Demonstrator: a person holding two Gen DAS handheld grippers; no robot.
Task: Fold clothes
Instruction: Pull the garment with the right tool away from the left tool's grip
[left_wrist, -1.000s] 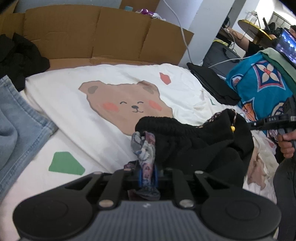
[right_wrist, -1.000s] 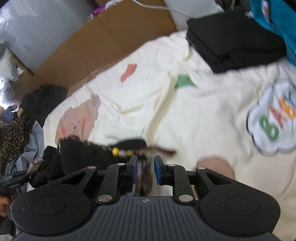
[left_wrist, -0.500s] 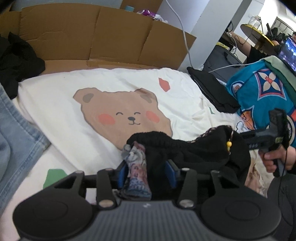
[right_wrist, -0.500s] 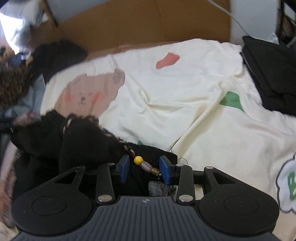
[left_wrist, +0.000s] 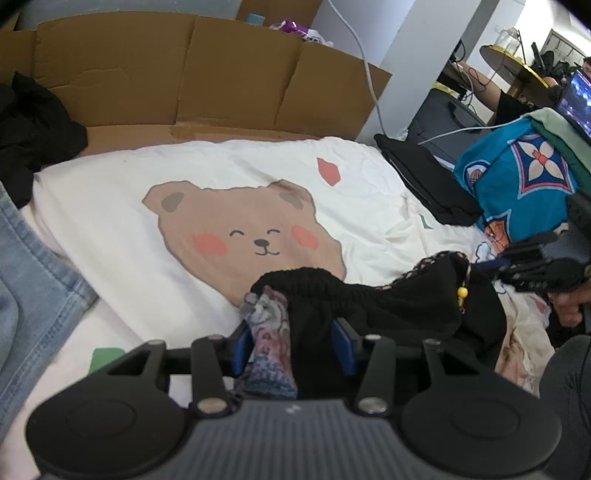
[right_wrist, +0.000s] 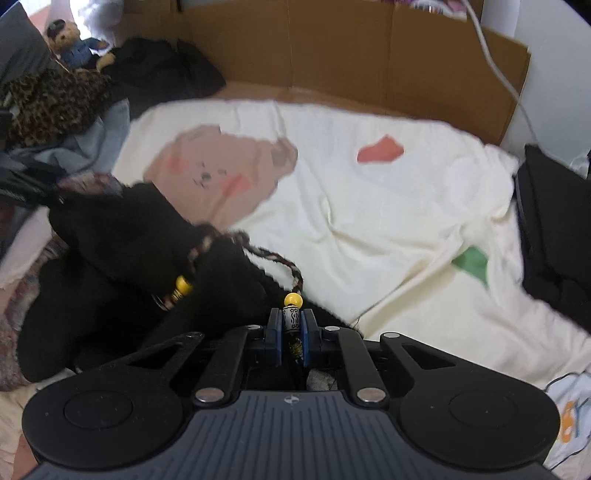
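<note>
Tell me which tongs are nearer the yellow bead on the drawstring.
Right. The right tongs are shut on the drawstring just below the yellow bead. The left tongs are open around the black garment at its far side.

The right hand-held gripper (right_wrist: 291, 334) has closed on the beaded cord (right_wrist: 292, 314).

Cardboard wall (left_wrist: 184, 70) behind bear-print sheet (left_wrist: 110, 221); white pillar (left_wrist: 417, 55) right

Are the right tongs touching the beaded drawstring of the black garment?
Touching. The right wrist view shows the right tongs shut on the beaded drawstring, its patterned bead pinched between both blue pads, yellow bead just above.
</note>
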